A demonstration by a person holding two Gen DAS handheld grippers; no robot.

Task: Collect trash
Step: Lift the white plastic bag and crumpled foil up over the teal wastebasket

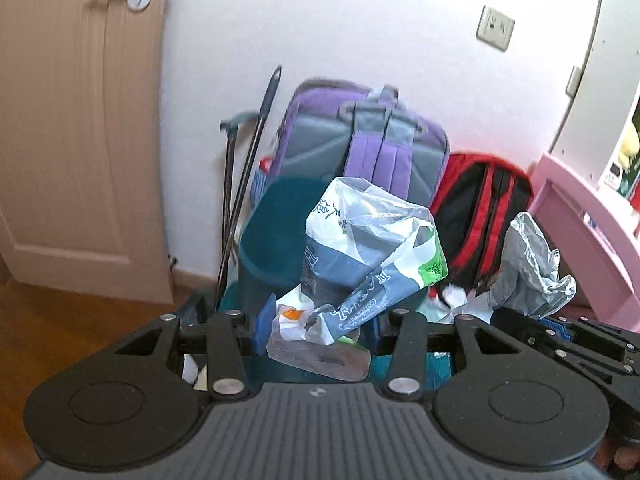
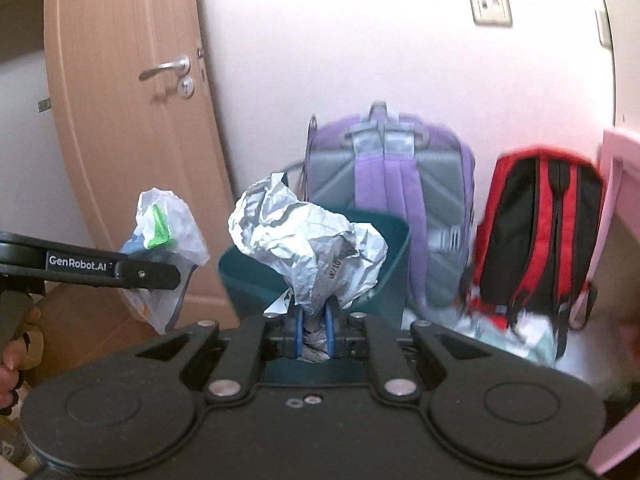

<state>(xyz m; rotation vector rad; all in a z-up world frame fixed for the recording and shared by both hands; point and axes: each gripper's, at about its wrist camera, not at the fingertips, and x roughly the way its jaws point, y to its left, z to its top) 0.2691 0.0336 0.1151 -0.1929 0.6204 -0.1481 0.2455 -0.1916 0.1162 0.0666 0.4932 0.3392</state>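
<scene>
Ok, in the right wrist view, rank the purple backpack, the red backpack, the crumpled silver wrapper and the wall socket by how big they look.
1. Purple and grey backpack
2. Red and black backpack
3. Crumpled silver foil wrapper, though it sits nearest the camera in the right claw, so its real size is unsure
4. White wall socket

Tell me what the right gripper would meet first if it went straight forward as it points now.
Probably the teal bin: it stands directly ahead of the right gripper, behind the crumpled silver wrapper it holds. The purple backpack is beyond. Depth is unclear.
</scene>
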